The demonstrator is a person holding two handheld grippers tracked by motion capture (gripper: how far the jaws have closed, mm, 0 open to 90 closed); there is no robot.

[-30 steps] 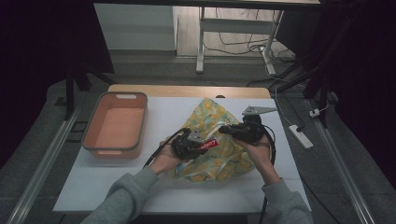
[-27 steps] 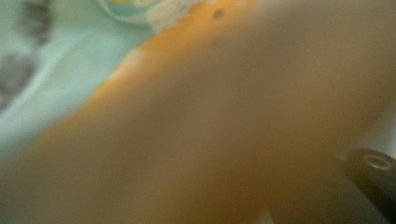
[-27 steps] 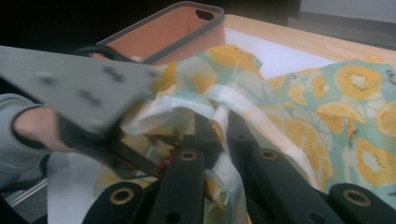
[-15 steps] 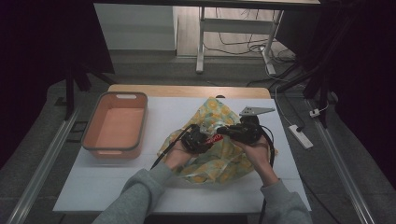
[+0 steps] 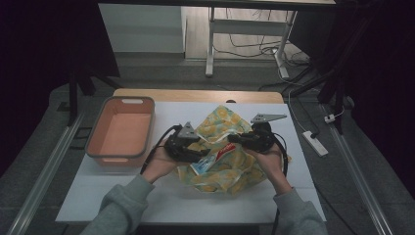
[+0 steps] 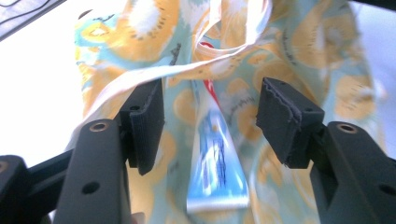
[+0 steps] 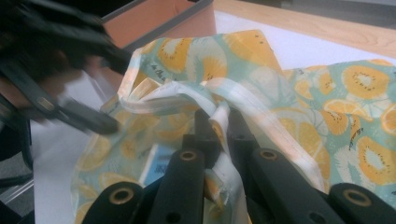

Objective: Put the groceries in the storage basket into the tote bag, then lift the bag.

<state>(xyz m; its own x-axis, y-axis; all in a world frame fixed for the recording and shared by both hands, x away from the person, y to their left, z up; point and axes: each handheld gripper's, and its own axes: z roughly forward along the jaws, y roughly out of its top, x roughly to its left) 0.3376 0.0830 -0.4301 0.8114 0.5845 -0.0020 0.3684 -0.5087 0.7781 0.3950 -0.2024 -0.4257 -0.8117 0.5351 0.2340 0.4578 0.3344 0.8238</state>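
Observation:
A cloth bag (image 5: 230,169) printed with yellow fruit slices lies in the middle of the white table. A white, blue and red toothpaste tube (image 5: 213,157) rests in its mouth. My left gripper (image 5: 198,149) sits just left of the tube. Its jaws have just been opening, and in the left gripper view my left gripper (image 6: 212,93) is open, with the tube (image 6: 217,158) lying free on the fabric beyond the pads. My right gripper (image 5: 234,139) is shut on the bag's pale strap (image 7: 219,116) and holds it up.
An orange bin (image 5: 120,134) stands on the table's left part. A bare stretch of table (image 5: 161,200) runs along the front edge. A white power strip (image 5: 313,143) lies on the floor to the right. The person's grey sleeves come in from the bottom.
My left gripper has opened and drawn back to the left, leaving the toothpaste tube in the bag's mouth. The right gripper has kept its place on the strap.

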